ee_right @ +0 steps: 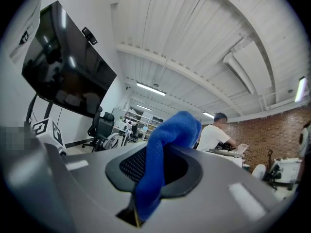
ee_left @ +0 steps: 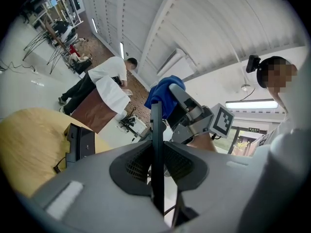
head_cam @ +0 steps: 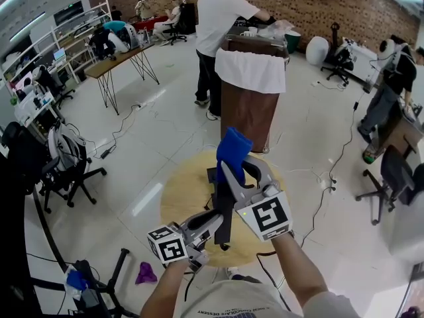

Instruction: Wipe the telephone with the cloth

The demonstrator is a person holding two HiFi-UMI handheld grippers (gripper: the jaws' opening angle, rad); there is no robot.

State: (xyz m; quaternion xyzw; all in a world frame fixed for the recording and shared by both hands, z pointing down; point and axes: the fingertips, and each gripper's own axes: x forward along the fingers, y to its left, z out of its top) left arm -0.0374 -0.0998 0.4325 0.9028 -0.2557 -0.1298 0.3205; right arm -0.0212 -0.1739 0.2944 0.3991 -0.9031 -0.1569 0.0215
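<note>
While in left tongs (ee_left: 156, 154), telephone (ee_left: 156, 123); blue cloth (ee_right: 167, 140) in right tongs (ee_right: 154, 165).

blue cloth (head_cam: 233, 152), black telephone (head_cam: 225, 214)

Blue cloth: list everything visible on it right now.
The blue cloth looks like soft, fuzzy microfibre, plain and unprinted. It is bunched into a thick fold and clamped in the right gripper. Its free end bulges past the fingers and flops over. It is held in the air above the round wooden table, close to the top of the upright black telephone handset. Whether they touch is unclear.
</note>
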